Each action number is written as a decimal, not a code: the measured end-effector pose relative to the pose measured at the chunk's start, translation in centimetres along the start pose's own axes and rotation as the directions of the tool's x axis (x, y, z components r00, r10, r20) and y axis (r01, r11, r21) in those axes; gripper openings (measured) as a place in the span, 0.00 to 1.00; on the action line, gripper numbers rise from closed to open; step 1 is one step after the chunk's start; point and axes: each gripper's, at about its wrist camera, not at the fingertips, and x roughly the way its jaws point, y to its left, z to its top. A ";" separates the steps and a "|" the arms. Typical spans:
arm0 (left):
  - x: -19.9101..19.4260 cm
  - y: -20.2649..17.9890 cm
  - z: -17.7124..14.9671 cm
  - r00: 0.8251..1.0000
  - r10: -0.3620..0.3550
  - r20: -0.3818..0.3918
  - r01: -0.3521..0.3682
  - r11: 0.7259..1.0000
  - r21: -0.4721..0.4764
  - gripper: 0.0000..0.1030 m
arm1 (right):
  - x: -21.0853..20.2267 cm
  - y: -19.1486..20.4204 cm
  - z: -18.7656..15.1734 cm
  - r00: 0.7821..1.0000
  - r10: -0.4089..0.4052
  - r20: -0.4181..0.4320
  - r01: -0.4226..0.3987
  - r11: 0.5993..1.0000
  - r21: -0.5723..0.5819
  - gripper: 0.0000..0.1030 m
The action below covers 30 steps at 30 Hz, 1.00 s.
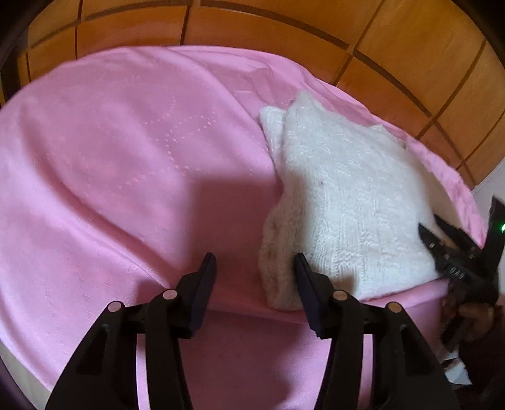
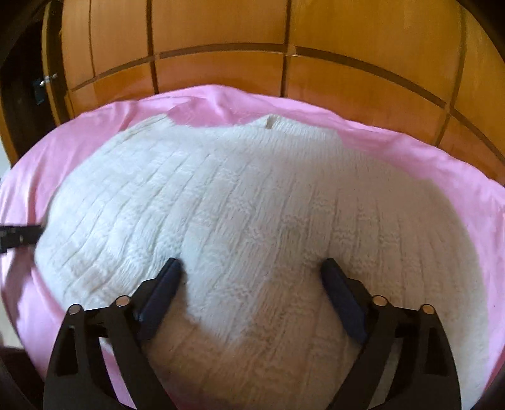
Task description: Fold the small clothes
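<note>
The sweater (image 1: 347, 202), white and knitted, lies folded on the pink sheet (image 1: 126, 157) near the surface's right edge, its hem at the front edge and a wooden panelled wall (image 1: 252, 28) behind. The left tool (image 1: 255, 263) hangs spread over the sweater's left edge, pinching nothing. The right tool (image 2: 251, 266) hangs spread wide above the sweater's middle, nothing between its fingers (image 2: 165, 284).

Black two-finger grippers (image 1: 255, 263) – silver pivot pins, dark-blue fingers (image 2: 164, 284)
</note>
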 end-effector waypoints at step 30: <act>-2.0 -12.1 -1.1 0.987 -0.157 0.038 0.146 0.967 0.211 0.52 | -10.7 -15.5 -10.6 0.975 -0.157 -0.159 0.205 0.909 0.362 0.81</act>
